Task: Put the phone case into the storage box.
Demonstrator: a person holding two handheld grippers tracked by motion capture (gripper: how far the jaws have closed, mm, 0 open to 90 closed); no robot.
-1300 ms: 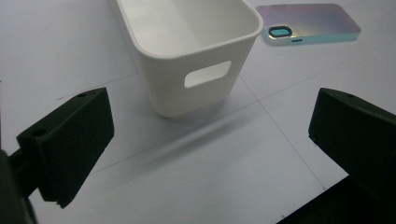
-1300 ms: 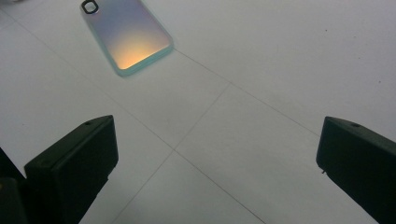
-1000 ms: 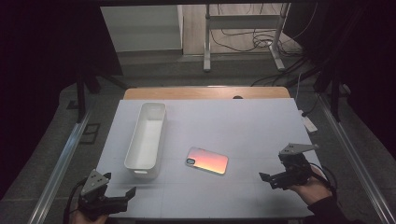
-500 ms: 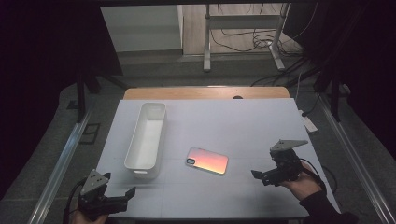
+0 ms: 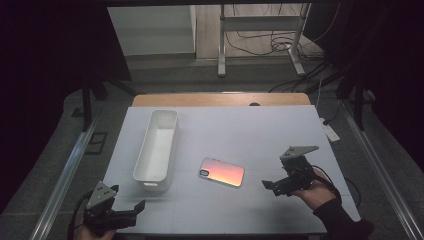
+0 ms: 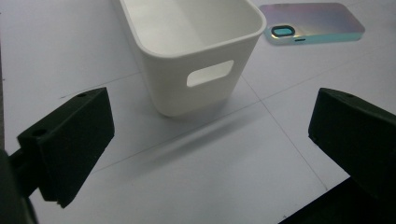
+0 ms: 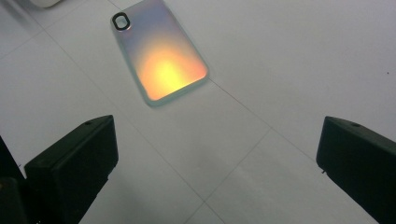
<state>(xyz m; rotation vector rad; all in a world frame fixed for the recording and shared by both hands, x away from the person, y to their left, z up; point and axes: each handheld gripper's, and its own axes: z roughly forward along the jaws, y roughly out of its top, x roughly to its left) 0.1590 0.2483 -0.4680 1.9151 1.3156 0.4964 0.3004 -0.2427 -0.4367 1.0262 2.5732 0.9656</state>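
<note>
A pale grey-white rectangular tabletop (image 5: 260,135) filled the middle of the high view, with dark floor around it and cables beyond its far edge. On the table's left half stood a long, narrow white plastic bin (image 5: 156,144) with rounded corners and an oval handle slot in its near end wall; it ran lengthwise away from the person and held nothing visible. Just to the right of the bin's near end, but apart from it, a flat rectangular phone case with a shiny pink-to-orange iridescent back (image 5: 221,171) lay on the table, its camera cut-out at the end nearest the bin.

The left black two-jaw gripper (image 5: 131,210) was held low at the table's near left corner, its jaws spread wide with nothing between them. In the left gripper view, the white bin (image 6: 187,51) sat straight ahead between the two spread jaws, and the phone case (image 6: 317,21) lay beyond it at the upper right.

The right black two-jaw gripper (image 5: 274,186) was held by a hand (image 5: 315,192) in a dark sleeve near the table's right front, with a grey three-cornered plate on top. It pointed left toward the phone case, near it but not touching. Its jaws were also spread wide and held nothing. In the right gripper view, the phone case (image 7: 159,53) lay ahead of the jaws on bare table, glowing orange at its centre.
</note>
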